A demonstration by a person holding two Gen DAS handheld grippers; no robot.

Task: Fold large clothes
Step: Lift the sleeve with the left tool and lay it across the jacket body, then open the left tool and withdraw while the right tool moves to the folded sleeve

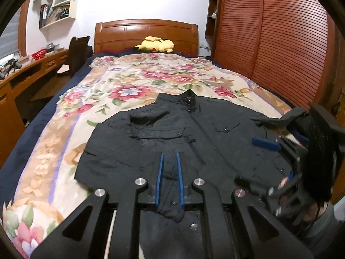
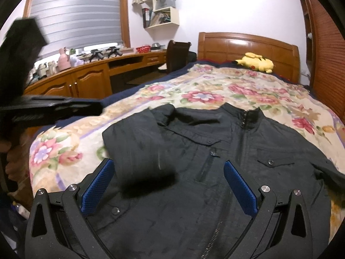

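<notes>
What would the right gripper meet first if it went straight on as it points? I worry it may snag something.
Most likely the black jacket itself: the open right gripper points down at its front, where a folded-over sleeve lies between the fingers. Depth is hard to judge.

The left claw (image 1: 170, 157) is a matte black plastic frame with two slim fingers faced in bright blue ribbed pads (image 1: 161, 177). Behind the pads, four angular black link arms with triangular cut-outs pivot on round silver screw heads (image 1: 140, 181). The right claw (image 2: 169, 168) has the same black frame, with broader blue dimpled pads (image 2: 240, 188) and silver pivot screws (image 2: 265, 188) on link arms just outside them. In the left wrist view, a grey sleeve cuff (image 1: 321, 224) shows behind the right claw's handle.
</notes>
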